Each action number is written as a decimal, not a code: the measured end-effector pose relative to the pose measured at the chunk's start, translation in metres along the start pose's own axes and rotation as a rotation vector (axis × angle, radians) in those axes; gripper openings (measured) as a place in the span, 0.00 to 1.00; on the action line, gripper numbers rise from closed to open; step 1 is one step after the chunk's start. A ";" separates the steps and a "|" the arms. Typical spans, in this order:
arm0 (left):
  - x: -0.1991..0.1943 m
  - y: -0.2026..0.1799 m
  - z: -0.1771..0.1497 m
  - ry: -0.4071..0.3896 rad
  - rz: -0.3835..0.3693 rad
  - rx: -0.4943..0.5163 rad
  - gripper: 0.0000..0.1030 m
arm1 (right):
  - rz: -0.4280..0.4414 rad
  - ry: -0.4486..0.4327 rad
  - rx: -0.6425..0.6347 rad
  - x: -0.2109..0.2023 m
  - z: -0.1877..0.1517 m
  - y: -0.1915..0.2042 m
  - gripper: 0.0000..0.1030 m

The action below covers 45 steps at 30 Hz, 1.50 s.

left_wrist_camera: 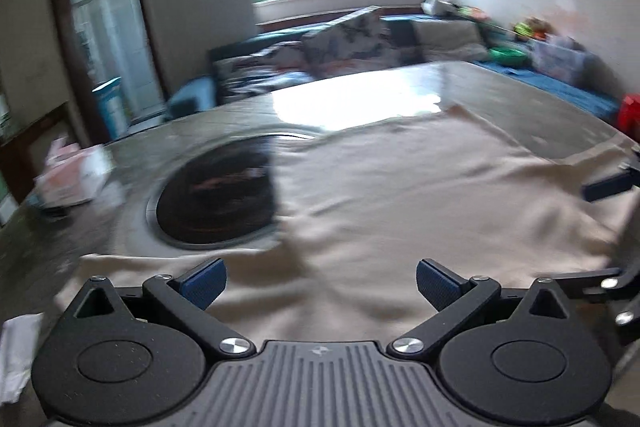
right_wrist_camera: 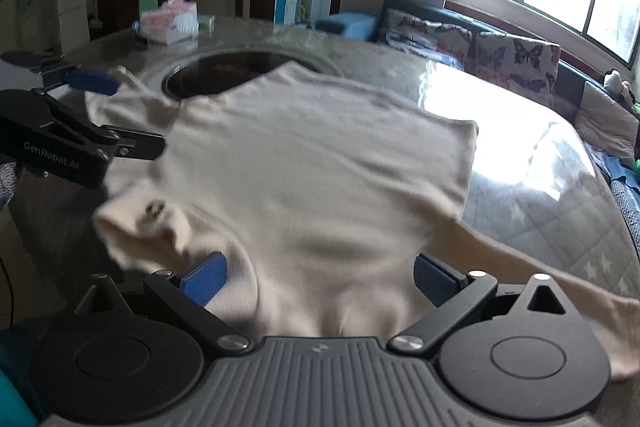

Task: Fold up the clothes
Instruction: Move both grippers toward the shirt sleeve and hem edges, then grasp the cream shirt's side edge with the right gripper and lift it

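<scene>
A cream long-sleeved shirt [left_wrist_camera: 420, 187] [right_wrist_camera: 320, 155] lies spread flat on the grey stone table [left_wrist_camera: 520, 87] [right_wrist_camera: 540, 195]. My left gripper [left_wrist_camera: 320, 283] is open, its blue pads [left_wrist_camera: 204, 283] wide apart just above the shirt's near edge. My right gripper [right_wrist_camera: 319, 279] is also open over the near edge, with cloth under its blue pads [right_wrist_camera: 434, 277] and nothing pinched. One sleeve [right_wrist_camera: 560, 275] trails to the right. In the right wrist view the left gripper [right_wrist_camera: 124, 113] hangs at the shirt's left side. The right gripper [left_wrist_camera: 596, 235] shows at the right edge of the left wrist view.
A round black inset [left_wrist_camera: 216, 195] [right_wrist_camera: 232, 71] sits in the table, partly covered by the shirt. A pack of tissues [right_wrist_camera: 170, 21] [left_wrist_camera: 68, 179] lies at the table's far side. Behind it stand a sofa with butterfly cushions [right_wrist_camera: 512, 59] and a window.
</scene>
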<state>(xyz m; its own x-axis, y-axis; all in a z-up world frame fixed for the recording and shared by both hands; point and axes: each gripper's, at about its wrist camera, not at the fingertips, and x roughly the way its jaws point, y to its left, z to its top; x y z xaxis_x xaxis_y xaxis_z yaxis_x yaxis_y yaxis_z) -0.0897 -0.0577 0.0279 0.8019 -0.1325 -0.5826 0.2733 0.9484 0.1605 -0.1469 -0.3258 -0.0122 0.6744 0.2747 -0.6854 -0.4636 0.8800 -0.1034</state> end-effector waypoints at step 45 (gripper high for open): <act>0.027 -0.068 0.036 -0.058 -0.096 0.147 1.00 | -0.130 -0.068 0.227 -0.034 -0.033 -0.044 0.81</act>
<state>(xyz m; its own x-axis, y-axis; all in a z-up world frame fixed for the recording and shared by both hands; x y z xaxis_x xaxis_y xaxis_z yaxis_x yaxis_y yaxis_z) -0.0676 -0.1360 0.0300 0.7963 -0.2411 -0.5547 0.4218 0.8787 0.2235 -0.1677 -0.3867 -0.0081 0.7608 0.1721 -0.6258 -0.2347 0.9719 -0.0180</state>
